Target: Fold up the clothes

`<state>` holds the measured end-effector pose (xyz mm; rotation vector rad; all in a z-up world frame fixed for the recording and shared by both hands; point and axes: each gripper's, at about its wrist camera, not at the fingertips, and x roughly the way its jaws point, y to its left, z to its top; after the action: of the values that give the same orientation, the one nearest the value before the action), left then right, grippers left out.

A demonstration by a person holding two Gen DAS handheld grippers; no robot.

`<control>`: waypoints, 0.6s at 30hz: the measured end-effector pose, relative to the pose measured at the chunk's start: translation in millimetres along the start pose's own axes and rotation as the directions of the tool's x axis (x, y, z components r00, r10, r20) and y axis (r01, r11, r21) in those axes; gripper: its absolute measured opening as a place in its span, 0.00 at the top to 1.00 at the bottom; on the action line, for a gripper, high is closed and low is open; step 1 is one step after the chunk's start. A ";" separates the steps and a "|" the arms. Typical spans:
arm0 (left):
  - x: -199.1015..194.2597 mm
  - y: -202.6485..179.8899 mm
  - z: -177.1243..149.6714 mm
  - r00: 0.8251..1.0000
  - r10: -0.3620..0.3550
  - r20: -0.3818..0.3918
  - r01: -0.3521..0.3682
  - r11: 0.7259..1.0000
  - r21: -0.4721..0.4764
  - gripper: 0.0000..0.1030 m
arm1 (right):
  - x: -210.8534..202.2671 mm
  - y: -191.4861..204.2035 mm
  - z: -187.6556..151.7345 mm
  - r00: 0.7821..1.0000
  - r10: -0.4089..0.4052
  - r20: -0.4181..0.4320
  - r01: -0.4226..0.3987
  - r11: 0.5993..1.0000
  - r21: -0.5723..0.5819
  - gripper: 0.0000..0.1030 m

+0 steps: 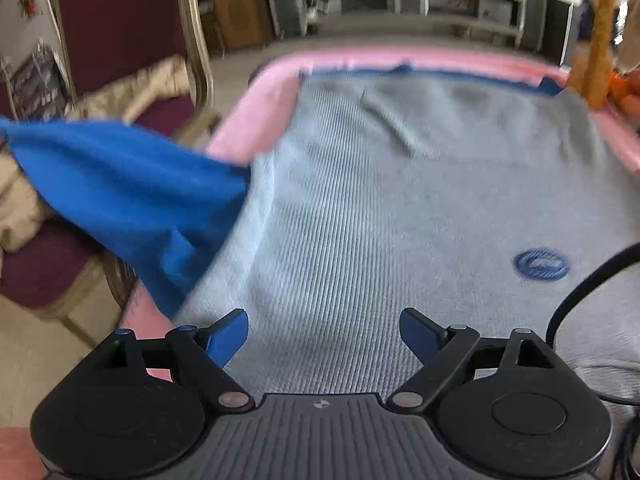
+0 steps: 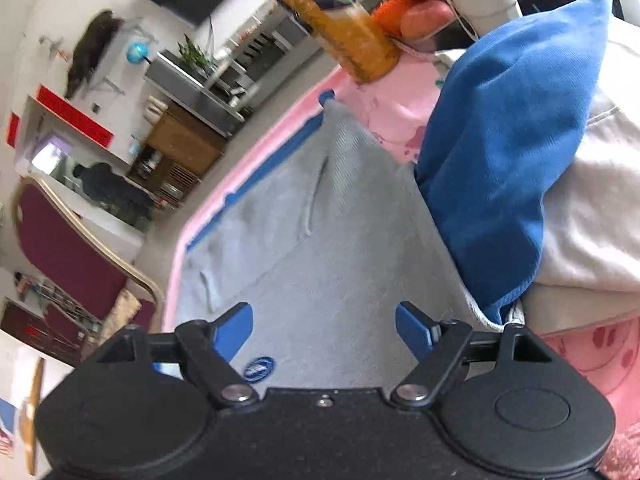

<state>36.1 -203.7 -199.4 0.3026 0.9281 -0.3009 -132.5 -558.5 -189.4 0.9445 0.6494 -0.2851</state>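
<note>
A grey ribbed top [image 1: 400,200] with a round blue logo [image 1: 542,264] lies spread flat on a pink-covered table [image 1: 256,120]. Its blue sleeve [image 1: 132,196] hangs off the left edge. My left gripper [image 1: 324,336] is open and empty just above the near part of the top. In the right wrist view the same grey top [image 2: 320,248] shows with its logo [image 2: 259,369] and its other blue sleeve [image 2: 504,152] folded up at the right. My right gripper [image 2: 324,332] is open and empty over the top.
A maroon chair [image 1: 120,40] with beige cloth stands left of the table. White clothes [image 2: 592,208] lie piled at the right. Orange plush toys [image 2: 348,40] sit at the table's far corner. A black cable [image 1: 580,300] loops at the right.
</note>
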 end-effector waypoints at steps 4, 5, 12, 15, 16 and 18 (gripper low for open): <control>8.9 9.4 1.6 0.998 -0.035 -0.048 0.032 0.997 -0.067 0.10 | 25.3 -3.8 -2.1 0.995 -0.064 -0.080 0.065 0.998 0.019 0.25; 9.8 11.4 1.3 0.998 -0.042 -0.054 0.038 0.996 -0.080 0.09 | 32.8 -7.5 -3.7 0.990 -0.095 -0.109 0.099 0.995 0.031 0.25; 2.9 8.1 -4.0 0.998 -0.007 -0.059 0.005 0.999 -0.044 0.07 | 31.4 -23.0 -9.2 0.991 -0.081 -0.103 0.092 0.990 0.108 0.20; -3.9 8.9 -11.0 0.998 0.023 -0.059 -0.024 1.000 -0.017 0.08 | 19.9 -29.5 -11.7 0.989 -0.119 -0.086 0.129 0.984 0.122 0.20; -7.9 11.0 -14.3 0.998 0.030 -0.056 -0.031 0.999 -0.015 0.08 | 14.7 -32.9 -12.4 0.990 -0.120 -0.074 0.129 0.983 0.132 0.20; -18.2 16.8 -20.6 0.998 0.038 -0.043 -0.038 0.999 -0.022 0.11 | 1.7 -40.7 -14.3 0.995 -0.098 -0.033 0.102 0.981 0.164 0.20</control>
<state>17.1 -178.2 -194.0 0.3067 0.9659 -0.2497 -156.9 -569.8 -223.2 1.0770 0.7047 -0.4229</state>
